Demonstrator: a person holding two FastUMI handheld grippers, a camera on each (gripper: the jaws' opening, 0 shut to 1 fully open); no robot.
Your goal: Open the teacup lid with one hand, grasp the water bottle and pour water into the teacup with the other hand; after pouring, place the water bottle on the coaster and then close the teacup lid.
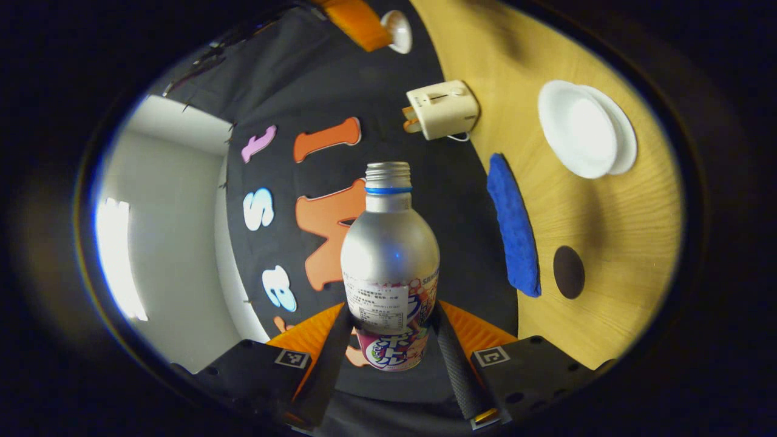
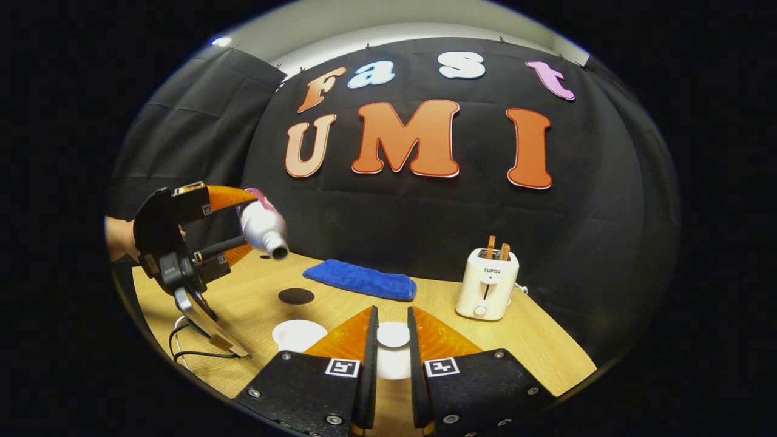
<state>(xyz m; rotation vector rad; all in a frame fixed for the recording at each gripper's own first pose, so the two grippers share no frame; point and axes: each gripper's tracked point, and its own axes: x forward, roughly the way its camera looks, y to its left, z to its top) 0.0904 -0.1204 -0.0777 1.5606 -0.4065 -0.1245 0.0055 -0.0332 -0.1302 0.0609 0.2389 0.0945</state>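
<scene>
Water could miss the teacup [image 2: 298, 334] if the left gripper [image 1: 388, 340], squeezing the bottle [image 1: 389, 261], tips too early while the right gripper [image 2: 391, 340] holds the lid [image 2: 393, 334].

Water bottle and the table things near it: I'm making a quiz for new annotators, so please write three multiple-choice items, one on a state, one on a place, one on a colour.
1. The bottle is:
A) standing on the coaster
B) held in the left tongs, uncapped
C) lying on the table

2. The coaster lies:
A) beside the cloth
B) under the bottle
C) on top of the cloth

3. The cloth is:
A) red
B) green
C) blue

Answers:
1. B: both fingers of the tongs press the bottle's sides, and its mouth is open.
2. A: the dark disc sits on the bare table next to the cloth.
3. C: it shows blue in both views.
</scene>
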